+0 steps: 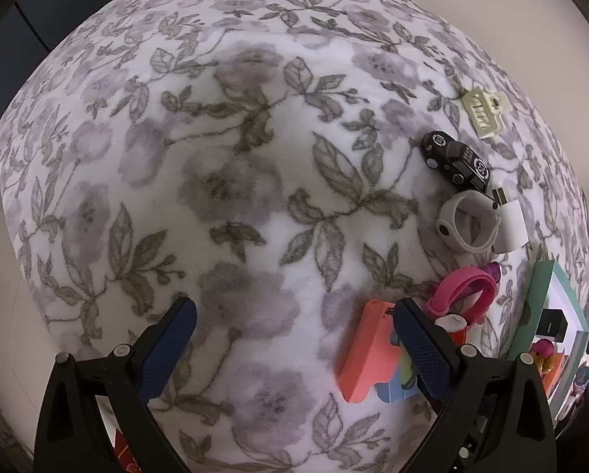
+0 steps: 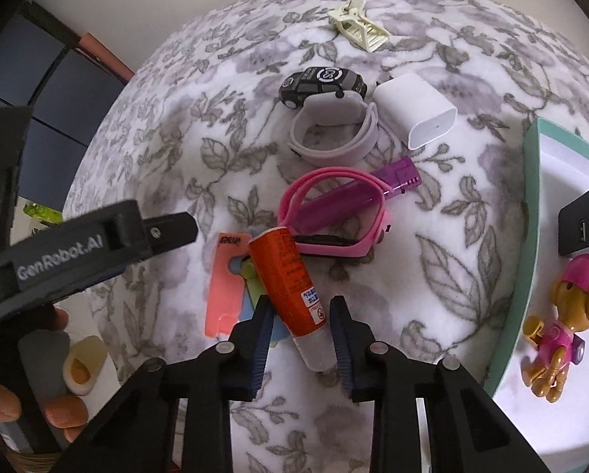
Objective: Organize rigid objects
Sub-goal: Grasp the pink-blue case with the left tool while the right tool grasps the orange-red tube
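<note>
My right gripper [image 2: 302,309] is shut on an orange tube with a clear cap [image 2: 290,295], held just above the floral blanket. Past it lie a pink watch [image 2: 333,213], a purple lighter [image 2: 392,175], a lilac watch [image 2: 333,126], a black toy car [image 2: 322,82], a white charger [image 2: 416,116], a cream clip [image 2: 357,27] and a salmon card [image 2: 223,283]. My left gripper [image 1: 294,309] is open and empty over bare blanket, left of the salmon card [image 1: 367,354] and pink watch [image 1: 463,287]. It shows in the right wrist view [image 2: 97,236].
A teal-rimmed white tray [image 2: 530,181] stands at the right, holding a black charger [image 2: 586,224] and a toy puppy figure [image 2: 562,315]. The tray also shows in the left wrist view [image 1: 538,295]. The blanket edge drops off at the left.
</note>
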A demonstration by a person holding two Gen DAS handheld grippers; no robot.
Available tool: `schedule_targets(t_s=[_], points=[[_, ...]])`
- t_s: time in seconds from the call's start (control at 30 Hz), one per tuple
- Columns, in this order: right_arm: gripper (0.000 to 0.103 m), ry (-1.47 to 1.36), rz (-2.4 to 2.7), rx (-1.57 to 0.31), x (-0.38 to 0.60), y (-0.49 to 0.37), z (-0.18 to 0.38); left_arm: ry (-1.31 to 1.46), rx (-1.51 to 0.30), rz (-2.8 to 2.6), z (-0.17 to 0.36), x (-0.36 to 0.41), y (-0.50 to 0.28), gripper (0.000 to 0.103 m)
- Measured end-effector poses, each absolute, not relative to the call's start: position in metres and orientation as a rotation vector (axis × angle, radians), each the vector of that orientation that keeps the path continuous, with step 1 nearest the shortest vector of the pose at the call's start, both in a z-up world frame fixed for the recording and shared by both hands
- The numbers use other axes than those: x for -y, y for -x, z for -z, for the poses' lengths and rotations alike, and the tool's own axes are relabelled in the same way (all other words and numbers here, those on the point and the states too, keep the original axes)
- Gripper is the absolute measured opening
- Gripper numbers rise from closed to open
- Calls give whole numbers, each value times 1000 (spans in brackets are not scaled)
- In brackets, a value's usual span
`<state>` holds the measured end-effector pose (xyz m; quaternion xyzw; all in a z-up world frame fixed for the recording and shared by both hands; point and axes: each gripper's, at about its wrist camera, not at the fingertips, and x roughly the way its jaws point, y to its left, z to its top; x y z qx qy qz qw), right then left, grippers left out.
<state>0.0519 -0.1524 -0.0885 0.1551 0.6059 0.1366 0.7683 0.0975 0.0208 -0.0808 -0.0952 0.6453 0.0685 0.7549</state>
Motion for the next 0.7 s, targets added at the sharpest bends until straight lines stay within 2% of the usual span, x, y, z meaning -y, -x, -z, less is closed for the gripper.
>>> schedule_targets(t_s=[0.7], points=[[23,-482,-178,-1239,210,-46,69,33,-1429,-35,92,51,-99,100]])
